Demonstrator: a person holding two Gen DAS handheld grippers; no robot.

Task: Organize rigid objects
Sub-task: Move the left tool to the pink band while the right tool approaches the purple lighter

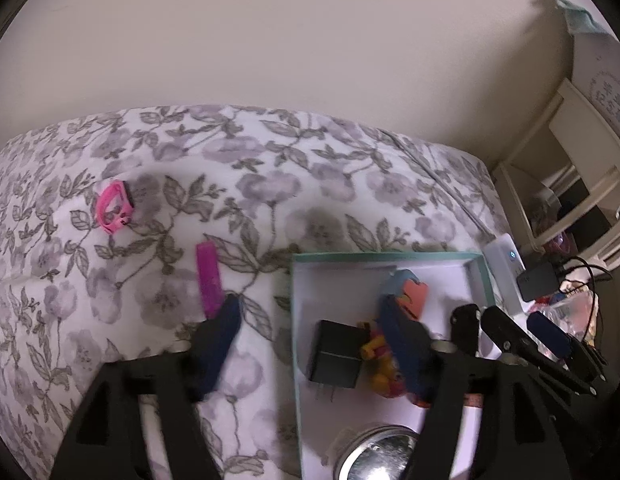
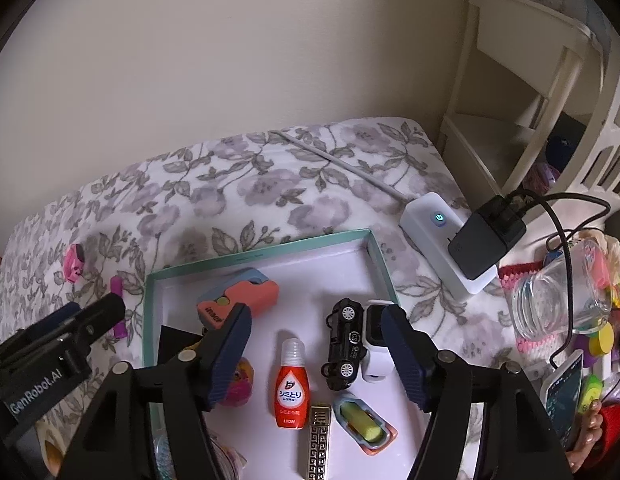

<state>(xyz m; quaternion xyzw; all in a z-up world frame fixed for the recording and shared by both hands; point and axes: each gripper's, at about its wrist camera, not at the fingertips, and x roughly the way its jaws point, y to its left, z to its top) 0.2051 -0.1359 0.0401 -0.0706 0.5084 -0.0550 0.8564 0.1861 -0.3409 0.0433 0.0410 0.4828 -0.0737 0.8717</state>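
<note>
Floral bedspread (image 1: 270, 184) (purple blooms) meets a cream wall (image 1: 290, 40).

A plain cream wall (image 2: 230, 60) fills twelve o'clock behind a bed's floral cover (image 2: 270, 184); cream shelving (image 2: 509, 80) stands at two o'clock.

Both wrist views look down, seemingly close, sharing the teal box (image 1: 296, 320) (image 2: 148, 320).
</note>
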